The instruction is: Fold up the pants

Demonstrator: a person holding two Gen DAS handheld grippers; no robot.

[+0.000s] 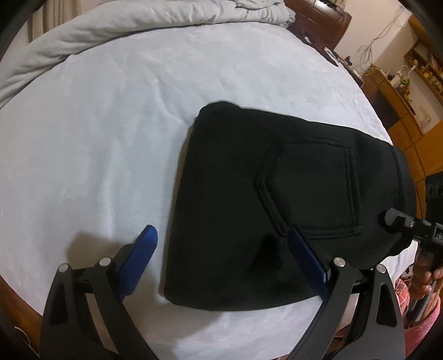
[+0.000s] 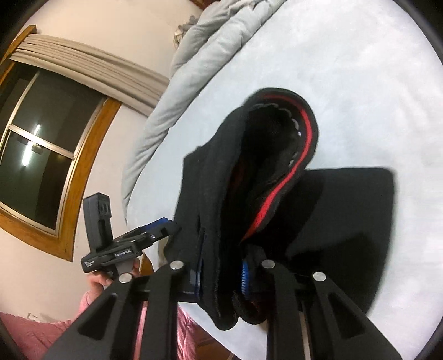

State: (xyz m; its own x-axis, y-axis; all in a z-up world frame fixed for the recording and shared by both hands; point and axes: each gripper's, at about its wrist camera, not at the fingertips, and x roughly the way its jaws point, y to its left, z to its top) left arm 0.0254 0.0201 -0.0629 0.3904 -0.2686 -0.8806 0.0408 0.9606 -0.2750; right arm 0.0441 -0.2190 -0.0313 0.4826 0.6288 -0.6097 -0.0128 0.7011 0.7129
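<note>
Right claw (image 2: 221, 272) on pants (image 2: 318, 210) waistband.

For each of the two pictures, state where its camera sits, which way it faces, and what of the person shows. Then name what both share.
Left wrist: sits behind the open left gripper, looking across the bed at the folded black pants; the right gripper and its hand show at right.

Right wrist: sits behind the right gripper, shut on the pants' lifted waistband; the left gripper, its hand and a window show at left.

Shared: pants, bed, gray comforter.
</note>
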